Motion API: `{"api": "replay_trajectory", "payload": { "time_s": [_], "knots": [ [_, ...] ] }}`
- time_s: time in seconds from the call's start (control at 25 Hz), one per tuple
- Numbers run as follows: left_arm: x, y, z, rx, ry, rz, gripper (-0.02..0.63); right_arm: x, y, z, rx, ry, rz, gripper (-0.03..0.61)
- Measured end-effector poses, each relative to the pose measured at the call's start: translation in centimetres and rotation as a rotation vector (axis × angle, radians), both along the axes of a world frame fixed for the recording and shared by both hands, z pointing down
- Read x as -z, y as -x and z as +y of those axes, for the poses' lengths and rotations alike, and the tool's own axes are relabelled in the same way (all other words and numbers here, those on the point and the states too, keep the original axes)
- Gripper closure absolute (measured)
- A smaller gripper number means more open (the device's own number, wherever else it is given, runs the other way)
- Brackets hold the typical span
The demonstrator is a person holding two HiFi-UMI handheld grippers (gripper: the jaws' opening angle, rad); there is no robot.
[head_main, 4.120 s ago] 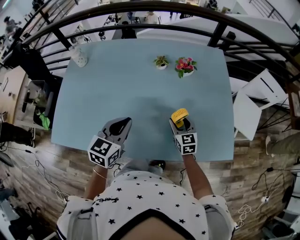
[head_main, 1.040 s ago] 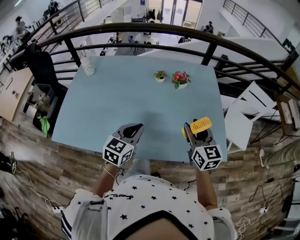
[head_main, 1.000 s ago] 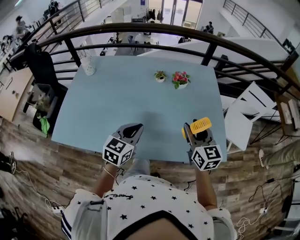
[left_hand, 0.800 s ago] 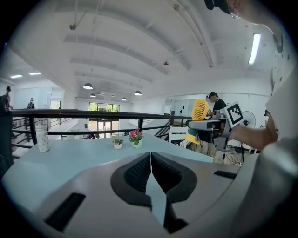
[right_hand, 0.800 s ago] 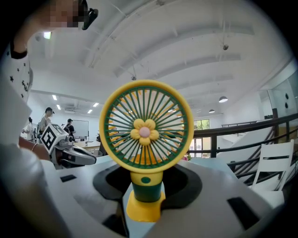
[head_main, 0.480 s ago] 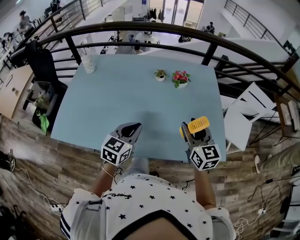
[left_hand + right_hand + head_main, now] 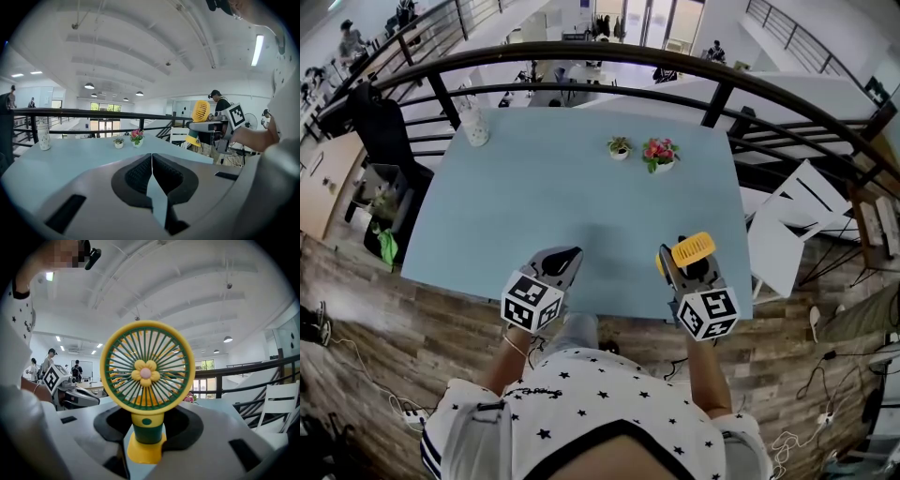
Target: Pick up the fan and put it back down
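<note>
Yellow plastic fan (image 7: pixel 146 373) looks light and rigid, its grille likely fragile; right claw (image 7: pixel 147 434) clamps its stem, the safest hold; left claw (image 7: pixel 152 174) sits closed, empty.

Head camera looks steeply down over the surface (image 7: pixel 534 187).
Cameras riding the left claw (image 7: pixel 570 255) and right claw (image 7: pixel 686 266) look low across it; all share the flowers (image 7: pixel 660 153).
</note>
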State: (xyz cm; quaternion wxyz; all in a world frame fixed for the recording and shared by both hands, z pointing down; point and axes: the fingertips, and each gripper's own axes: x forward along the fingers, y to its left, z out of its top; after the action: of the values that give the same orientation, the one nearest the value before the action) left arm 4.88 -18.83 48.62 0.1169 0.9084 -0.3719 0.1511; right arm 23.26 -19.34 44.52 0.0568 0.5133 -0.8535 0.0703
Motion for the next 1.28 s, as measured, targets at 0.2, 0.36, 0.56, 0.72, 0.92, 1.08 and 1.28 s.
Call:
{"api": "replay_trajectory", "payload": {
  "time_s": [0.2, 0.36, 0.56, 0.72, 0.92, 1.08, 1.28],
  "knots": [
    [0.0, 0.0, 0.0, 0.002, -0.002, 0.001, 0.584, -0.2, -0.1, -0.1, -0.002, 0.001, 0.001, 0.408],
    [0.1, 0.2, -0.3, 0.009, 0.0, 0.0, 0.584, -0.1, 0.2, -0.5, 0.005, 0.0, -0.001, 0.408],
    [0.1, 0.6, -0.6, 0.021, -0.001, 0.0, 0.584, -0.1, 0.5, -1.2, 0.017, -0.001, -0.001, 0.408],
    [-0.1, 1.5, -0.8, 0.037, 0.006, -0.004, 0.584, -0.4, 1.1, -1.7, 0.025, 0.005, 0.0, 0.408],
    [-0.3, 2.6, -1.1, 0.057, 0.013, -0.004, 0.584, -0.7, 1.8, -2.6, 0.028, 0.009, -0.002, 0.408],
    [-0.4, 3.5, -1.4, 0.073, 0.015, -0.005, 0.584, -1.3, 2.5, -3.4, 0.034, 0.016, 0.006, 0.408],
    [-0.8, 4.6, -1.2, 0.092, 0.025, -0.008, 0.584, -2.3, 3.1, -4.0, 0.034, 0.027, 0.014, 0.408]
  ]
}}
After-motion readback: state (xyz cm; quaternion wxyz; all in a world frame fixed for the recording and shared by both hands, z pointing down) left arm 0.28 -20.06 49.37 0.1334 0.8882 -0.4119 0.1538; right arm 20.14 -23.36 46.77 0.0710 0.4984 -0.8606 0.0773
